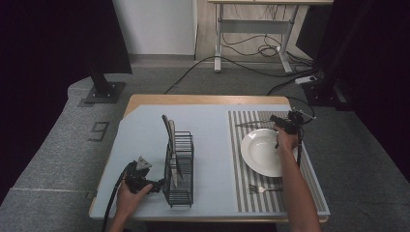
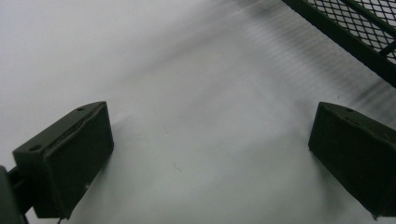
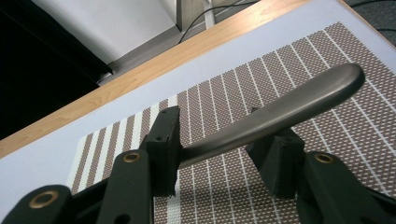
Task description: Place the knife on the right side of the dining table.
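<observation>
Cutlery is the matter here: a metal utensil handle [image 3: 280, 112] runs across between the right gripper [image 3: 224, 154] jaws, just above the striped placemat [image 3: 327, 154] beyond the white plate [image 1: 263, 152]. The jaws flank it but seem not fully clamped, probably a pick or a release. Whether it is a knife or spoon cannot be told. A fork [image 1: 261, 189] lies on the mat's near side, so this looks like place-setting. The left gripper [image 2: 210, 154], jaws wide apart over bare tabletop [image 2: 140, 56], waits just beside the wire rack [image 1: 179, 169] holding more utensils.

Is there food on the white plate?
No, the plate on the striped mat is bare and clean, as the high view shows.
</observation>
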Tool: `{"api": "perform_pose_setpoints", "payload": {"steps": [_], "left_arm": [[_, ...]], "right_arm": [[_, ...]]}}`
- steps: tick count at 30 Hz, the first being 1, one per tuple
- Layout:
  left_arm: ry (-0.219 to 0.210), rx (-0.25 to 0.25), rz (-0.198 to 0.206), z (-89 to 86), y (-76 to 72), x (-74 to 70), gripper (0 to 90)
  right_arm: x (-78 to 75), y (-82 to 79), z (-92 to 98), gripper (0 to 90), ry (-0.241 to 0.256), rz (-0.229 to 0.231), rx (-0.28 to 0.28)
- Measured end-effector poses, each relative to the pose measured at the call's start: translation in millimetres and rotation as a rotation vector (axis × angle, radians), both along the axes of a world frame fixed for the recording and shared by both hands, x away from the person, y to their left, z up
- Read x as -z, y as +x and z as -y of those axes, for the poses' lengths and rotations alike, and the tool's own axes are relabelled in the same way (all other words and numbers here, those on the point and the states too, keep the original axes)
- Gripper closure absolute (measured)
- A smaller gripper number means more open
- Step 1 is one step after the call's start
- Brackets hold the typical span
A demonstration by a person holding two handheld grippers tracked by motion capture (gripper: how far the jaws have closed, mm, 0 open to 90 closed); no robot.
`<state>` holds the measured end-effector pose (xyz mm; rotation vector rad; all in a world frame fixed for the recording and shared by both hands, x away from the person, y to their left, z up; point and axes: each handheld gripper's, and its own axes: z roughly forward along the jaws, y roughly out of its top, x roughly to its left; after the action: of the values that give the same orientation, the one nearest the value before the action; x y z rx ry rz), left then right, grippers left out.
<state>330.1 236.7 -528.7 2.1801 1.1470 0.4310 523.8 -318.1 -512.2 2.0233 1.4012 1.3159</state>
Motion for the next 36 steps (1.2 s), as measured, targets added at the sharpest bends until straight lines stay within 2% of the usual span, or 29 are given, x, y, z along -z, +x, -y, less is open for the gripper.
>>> {"api": "perform_pose_setpoints", "payload": {"steps": [4,6,18,21,31,33,35,36], "left_arm": [[0.0,0.0,0.0,0.0,0.0,0.0,0.0],[0.0,0.0,0.0,0.0,0.0,0.0,0.0],[0.0,0.0,0.0,0.0,0.0,0.0,0.0],[0.0,0.0,0.0,0.0,0.0,0.0,0.0],[0.0,0.0,0.0,0.0,0.0,0.0,0.0],[0.0,0.0,0.0,0.0,0.0,0.0,0.0],[0.0,0.0,0.0,0.0,0.0,0.0,0.0],[0.0,0.0,0.0,0.0,0.0,0.0,0.0]], "right_arm": [[-0.4,0.4,-0.5,53.7,-0.003,-0.008,0.007],[-1.5,2.2,-0.1,53.5,0.001,-0.032,0.011],[-2.0,5.2,-0.7,51.4,-0.013,-0.068,0.028],[-0.6,7.3,1.3,50.2,0.0,-0.105,0.033],[-1.0,8.1,3.4,50.0,0.024,-0.136,0.037],[-1.1,8.2,6.2,49.6,0.052,-0.16,0.037],[-1.2,8.2,7.2,49.4,0.06,-0.169,0.039],[-1.6,8.6,8.3,48.7,0.061,-0.188,0.035]]}}
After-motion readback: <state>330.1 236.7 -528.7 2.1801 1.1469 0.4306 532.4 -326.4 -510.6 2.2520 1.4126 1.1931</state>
